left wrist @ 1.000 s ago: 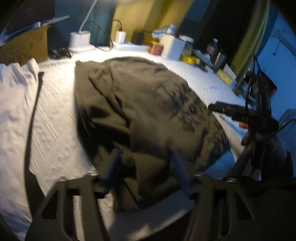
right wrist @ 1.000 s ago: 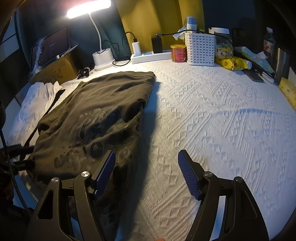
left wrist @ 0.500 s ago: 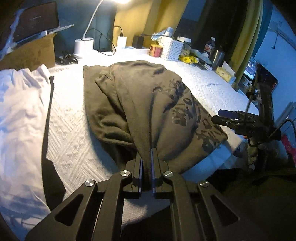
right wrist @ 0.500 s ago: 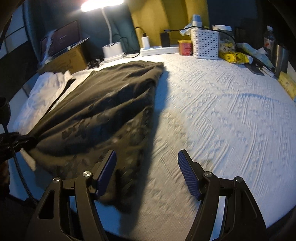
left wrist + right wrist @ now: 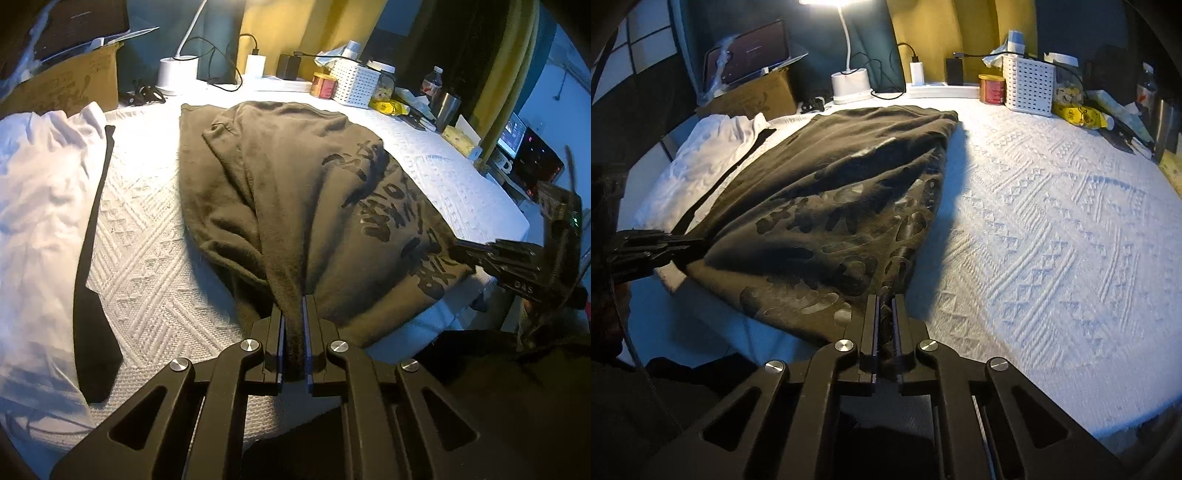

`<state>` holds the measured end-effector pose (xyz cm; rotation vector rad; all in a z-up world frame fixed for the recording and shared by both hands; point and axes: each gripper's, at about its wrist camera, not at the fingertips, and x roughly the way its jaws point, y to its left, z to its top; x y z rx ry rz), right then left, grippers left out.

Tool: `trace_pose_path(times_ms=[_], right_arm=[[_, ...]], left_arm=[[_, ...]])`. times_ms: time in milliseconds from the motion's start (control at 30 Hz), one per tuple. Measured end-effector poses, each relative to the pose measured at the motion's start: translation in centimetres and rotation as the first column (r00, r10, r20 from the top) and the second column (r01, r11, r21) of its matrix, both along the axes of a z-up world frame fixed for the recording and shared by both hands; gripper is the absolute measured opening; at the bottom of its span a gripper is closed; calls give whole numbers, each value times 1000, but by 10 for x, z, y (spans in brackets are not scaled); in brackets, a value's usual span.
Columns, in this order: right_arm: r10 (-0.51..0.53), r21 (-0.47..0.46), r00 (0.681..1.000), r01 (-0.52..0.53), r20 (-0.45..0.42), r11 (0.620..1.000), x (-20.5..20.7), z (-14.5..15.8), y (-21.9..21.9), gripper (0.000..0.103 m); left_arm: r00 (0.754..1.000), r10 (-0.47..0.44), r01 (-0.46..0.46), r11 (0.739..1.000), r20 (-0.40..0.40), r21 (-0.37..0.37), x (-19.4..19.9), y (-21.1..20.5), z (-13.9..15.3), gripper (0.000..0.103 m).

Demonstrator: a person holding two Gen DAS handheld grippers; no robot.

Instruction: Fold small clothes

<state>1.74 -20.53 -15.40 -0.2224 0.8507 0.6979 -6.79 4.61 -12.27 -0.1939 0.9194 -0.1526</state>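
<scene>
I have both grippers, left and right, clamped tight on the near hem of the olive-brown printed cotton T-shirt lying on the white textured bedspread. Soft, limp, light; I judge the hem corners grip best.

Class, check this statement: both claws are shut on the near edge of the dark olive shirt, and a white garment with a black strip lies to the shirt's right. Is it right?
Not quite. The left claw and right claw are both shut on the dark olive shirt, but the white garment with its black strip lies to the shirt's left, as the left wrist view shows.
</scene>
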Motion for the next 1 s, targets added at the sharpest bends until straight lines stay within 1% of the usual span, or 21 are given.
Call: trace_pose_path(times_ms=[100,167,200,233,267,333,367,433,533,567,600,667,1000], right_arm=[[2,-6,1000,-2,0,1000,-7,1,-1,7],[3,-18,1000,-3,-18,1000,-10,-6,0,7],[1,-15,1000,-1,-12,1000,-11,-6,-1,7],[0,-18,1000,-1,-13,1000,-12,-7,0,7],[2,-22,1000,-2,-17,1000,-13,-6,0,7],[-4,-21,1000,4,-22,1000,-12,-6,0,7],[-7,-18,1000,7,-24,1000,-12,-6,0,7],[-10,-12,1000,10,-29,1000,-12,-6,0,7],[-6,-8,999,6,-37,1000,-10,-5,-1,12],[-7,-6,999,7,-39,1000,-8,-5,-1,20],[-11,-4,999,11,-37,1000,-7,-4,-1,35],[-20,3,999,20,-32,1000,-5,-3,-3,51],[-58,25,998,59,-33,998,18,3,-7,53]], left_arm=[[1000,-3,3,1000,-6,14,2,1,0,10],[1000,-6,6,1000,-3,27,2,0,1,10],[1000,-5,5,999,-1,35,2,0,2,11],[1000,-1,1,999,2,43,3,-1,3,16],[1000,2,-2,999,9,48,2,-1,5,22],[1000,10,-11,999,24,49,2,0,8,56],[999,20,-21,999,40,40,2,2,10,61],[998,32,-34,999,50,28,4,6,13,63],[998,37,-38,999,56,30,9,8,16,63],[998,36,-39,999,57,35,11,8,16,63],[998,37,-40,998,59,39,13,7,17,63],[997,39,-42,998,64,43,19,6,18,63],[998,25,-29,998,62,55,46,1,22,63]])
